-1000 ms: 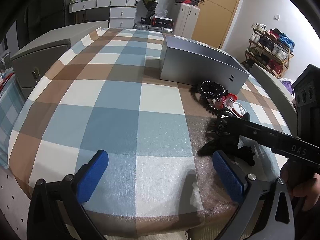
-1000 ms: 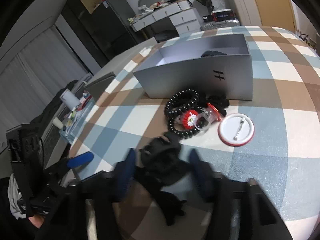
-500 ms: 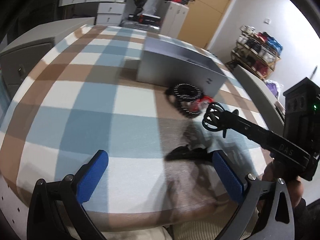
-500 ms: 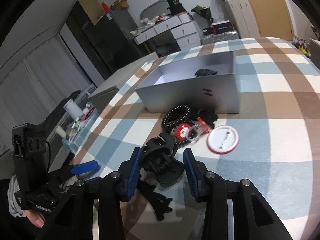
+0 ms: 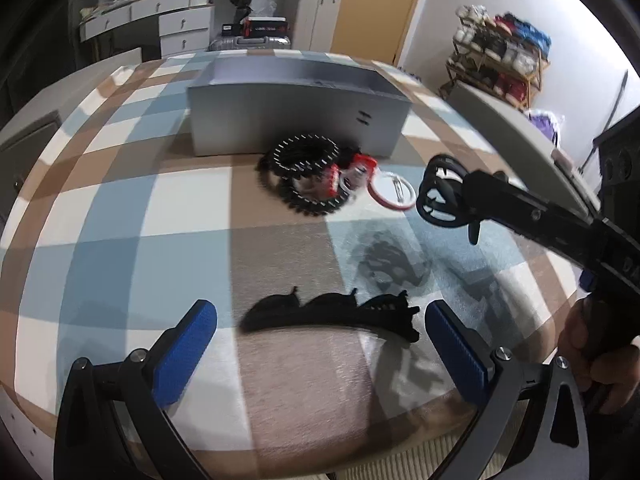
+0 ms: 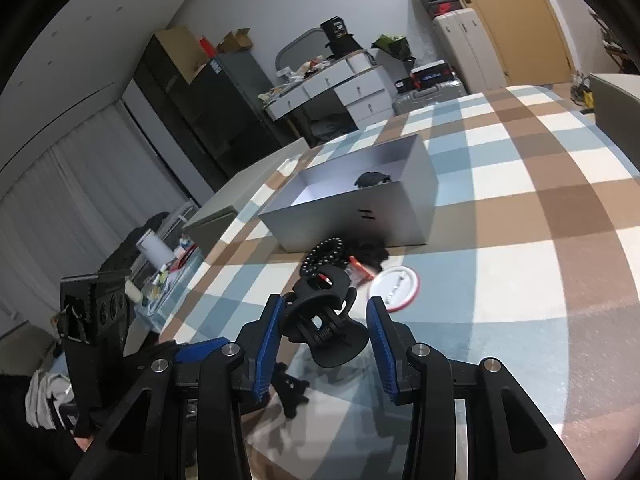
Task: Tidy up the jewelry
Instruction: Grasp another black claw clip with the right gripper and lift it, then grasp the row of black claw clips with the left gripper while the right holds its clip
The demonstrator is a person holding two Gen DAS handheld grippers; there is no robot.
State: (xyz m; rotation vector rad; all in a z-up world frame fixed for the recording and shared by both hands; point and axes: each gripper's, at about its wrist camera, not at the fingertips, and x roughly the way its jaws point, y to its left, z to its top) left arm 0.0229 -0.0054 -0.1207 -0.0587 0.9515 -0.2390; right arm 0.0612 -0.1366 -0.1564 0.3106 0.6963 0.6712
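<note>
My right gripper (image 6: 326, 328) is shut on a black hair claw clip (image 6: 324, 320) and holds it up above the plaid tablecloth; the clip also shows in the left wrist view (image 5: 442, 192). An open grey box (image 6: 360, 208) with one dark item inside stands beyond it; the box also shows in the left wrist view (image 5: 296, 116). In front of the box lie black bead bracelets (image 5: 304, 164), a red and clear piece (image 5: 352, 172) and a white round badge (image 5: 394, 192). A black headband (image 5: 336, 312) lies between the pads of my open, empty left gripper (image 5: 320, 348).
The plaid table (image 5: 120, 216) ends close to me at its front edge. A grey cabinet (image 5: 28, 136) stands to the left, a shoe rack (image 5: 500, 56) to the far right. A drawer unit (image 6: 332, 88) and suitcases stand behind.
My right gripper closed on the black claw clip and lifted it off the cloth toward the box. My left gripper swung right, and the headband now lies between its pads.
</note>
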